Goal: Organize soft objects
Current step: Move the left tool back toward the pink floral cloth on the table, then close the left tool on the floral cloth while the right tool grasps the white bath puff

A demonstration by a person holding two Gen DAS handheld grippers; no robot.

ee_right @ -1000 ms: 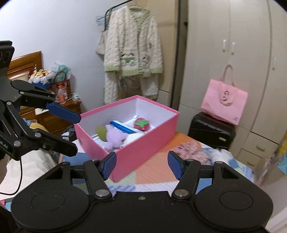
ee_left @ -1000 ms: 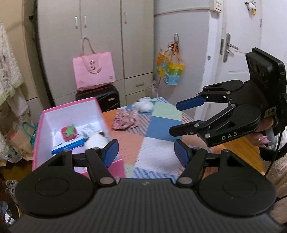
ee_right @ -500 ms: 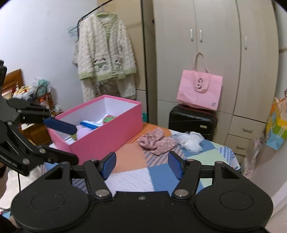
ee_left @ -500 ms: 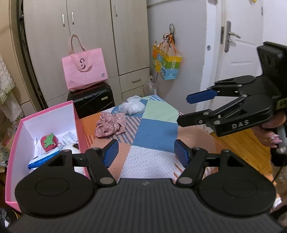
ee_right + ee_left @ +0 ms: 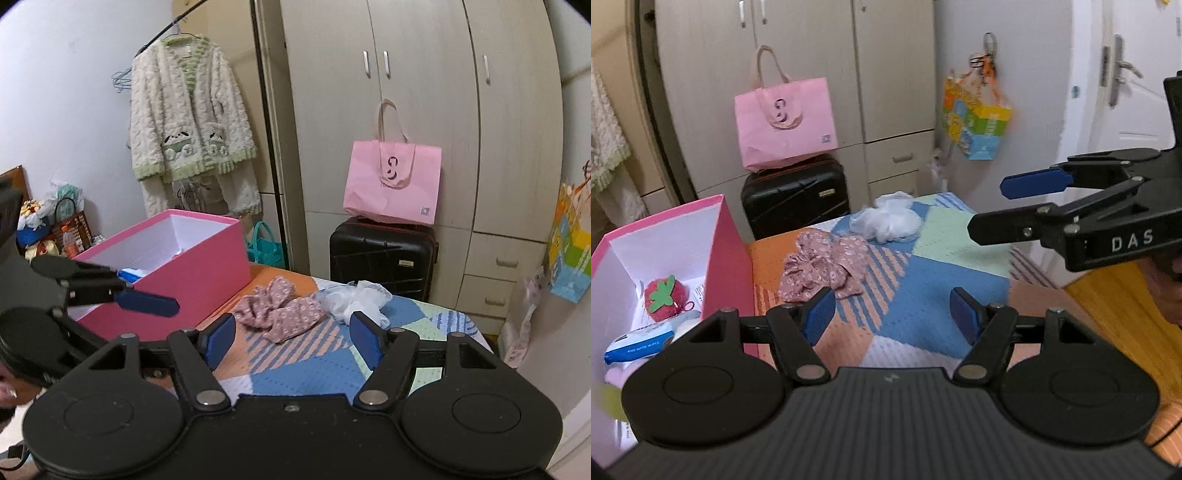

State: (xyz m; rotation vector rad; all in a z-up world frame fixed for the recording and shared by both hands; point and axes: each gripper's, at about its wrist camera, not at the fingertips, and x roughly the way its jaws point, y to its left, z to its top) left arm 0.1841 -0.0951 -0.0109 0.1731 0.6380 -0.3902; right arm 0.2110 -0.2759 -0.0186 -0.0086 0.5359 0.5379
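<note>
Left gripper [image 5: 892,314] stands apart, empty. Right gripper [image 5: 291,334] is opening, nothing between its jaws, aimed at the floral scrunchie [image 5: 280,314] lying beside the pink box [image 5: 192,273], its likely destination.

A home bedroom: a tall wardrobe [image 5: 424,110] fills the wall, a fluffy cardigan [image 5: 188,110] hangs on a rail, a black suitcase [image 5: 382,254] carries a pink bag [image 5: 393,184], and a wooden headboard [image 5: 14,179] shows at the edge.
</note>
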